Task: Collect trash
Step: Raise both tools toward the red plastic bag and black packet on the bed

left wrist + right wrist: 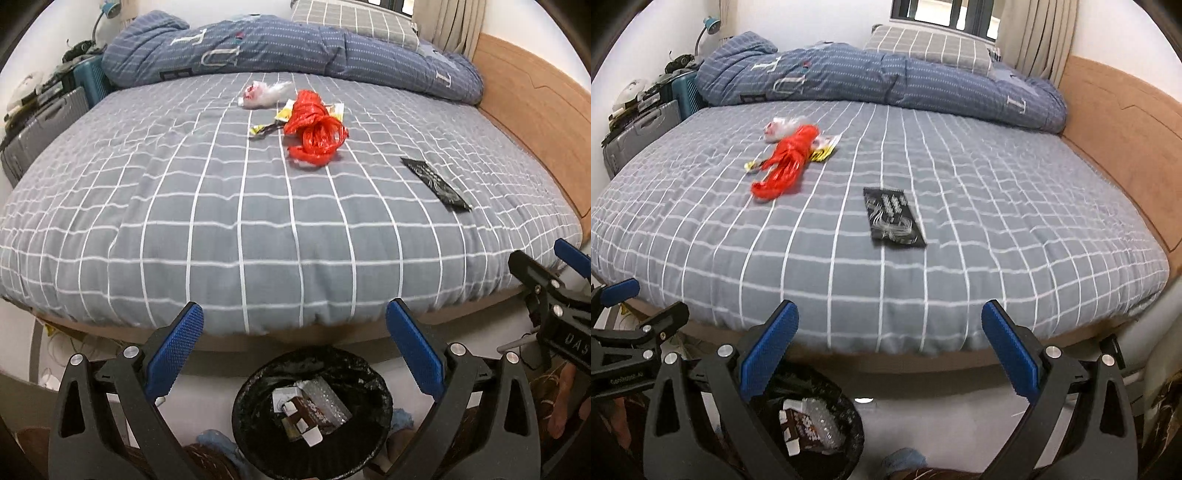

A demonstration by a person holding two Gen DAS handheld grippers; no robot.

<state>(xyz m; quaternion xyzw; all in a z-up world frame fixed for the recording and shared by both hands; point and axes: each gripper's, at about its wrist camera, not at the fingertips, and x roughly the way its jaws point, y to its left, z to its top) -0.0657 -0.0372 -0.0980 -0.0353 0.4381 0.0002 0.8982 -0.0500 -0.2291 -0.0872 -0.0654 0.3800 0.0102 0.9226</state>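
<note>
- Left wrist view: the left gripper [294, 350] has its fingers [173, 354] spread wide with nothing between them, above the bin [380, 406], which stands on the floor at the near edge of the bed [147, 221] and already holds wrappers.
- Far on the bed lies a red cord bundle [316, 127], loose and springy; it should be light and soft, and a pinch through the thick middle would likely gather most loops.
- Just beyond it, touching or overlapping, are a yellow wrapper [284, 116] and a crumpled clear bag [264, 94], both flimsy and likely to slip.
- Right of these, apart, lies a flat black packet [436, 182]; thin and slick, best taken by an edge.
- Right wrist view: the right gripper [888, 350] also has its fingers [768, 354] spread and empty, near the bed's edge.
- The black packet [893, 218] lies flat straight ahead, closest of the trash; its near short edge looks easiest to nip.
- The cord bundle [786, 166] sits far left, blurred.
</note>
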